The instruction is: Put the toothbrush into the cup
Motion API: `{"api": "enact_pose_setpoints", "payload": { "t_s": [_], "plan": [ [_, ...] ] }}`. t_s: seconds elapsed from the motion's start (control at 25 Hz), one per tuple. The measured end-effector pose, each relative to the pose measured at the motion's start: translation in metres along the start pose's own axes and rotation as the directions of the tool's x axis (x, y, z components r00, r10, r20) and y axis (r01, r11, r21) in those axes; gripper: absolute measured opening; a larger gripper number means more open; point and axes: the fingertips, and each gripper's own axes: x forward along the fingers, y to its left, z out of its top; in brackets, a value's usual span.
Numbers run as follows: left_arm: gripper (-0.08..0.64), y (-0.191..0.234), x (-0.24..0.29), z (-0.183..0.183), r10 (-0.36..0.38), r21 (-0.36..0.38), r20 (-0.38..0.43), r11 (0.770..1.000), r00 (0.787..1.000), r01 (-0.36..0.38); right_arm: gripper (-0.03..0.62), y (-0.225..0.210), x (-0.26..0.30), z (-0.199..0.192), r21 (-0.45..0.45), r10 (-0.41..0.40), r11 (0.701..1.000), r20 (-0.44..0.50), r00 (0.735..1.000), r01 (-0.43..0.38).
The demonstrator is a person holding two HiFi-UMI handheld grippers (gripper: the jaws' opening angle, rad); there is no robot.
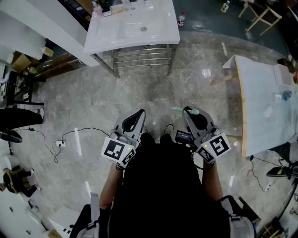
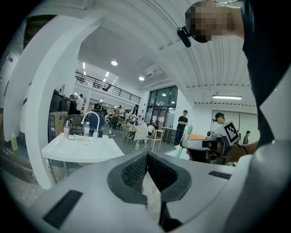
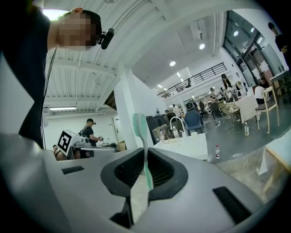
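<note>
A light green toothbrush (image 3: 142, 136) stands upright between the jaws of my right gripper (image 3: 144, 157), which is shut on its handle, bristle head on top. In the head view the toothbrush (image 1: 179, 109) sticks out sideways at the tips of the right gripper (image 1: 188, 110). My left gripper (image 1: 139, 112) is held beside it, close to my body; its pads (image 2: 136, 170) meet at the tip with nothing between them. A white sink (image 1: 132, 25) stands some way ahead, with small bottles and items (image 1: 100, 8) along its back. I cannot pick out the cup among them.
A metal rack (image 1: 139, 58) sits under the sink. A white table with a wooden edge (image 1: 260, 93) stands at the right. A small bottle (image 1: 181, 18) is on the floor beside the sink. Cables and a power strip (image 1: 59, 143) lie at the left. People stand far off.
</note>
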Motion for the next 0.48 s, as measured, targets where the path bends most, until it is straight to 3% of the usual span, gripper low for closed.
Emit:
{"api": "enact_pose_setpoints", "payload": {
  "t_s": [0.48],
  "plan": [
    [0.009, -0.041, 0.018, -0.003, 0.03, -0.039, 0.013, 0.999, 0.999, -0.03, 0.037, -0.014, -0.023, -0.001, -0.012, 0.044, 0.999, 0.001, 0.999, -0.044]
  ]
}}
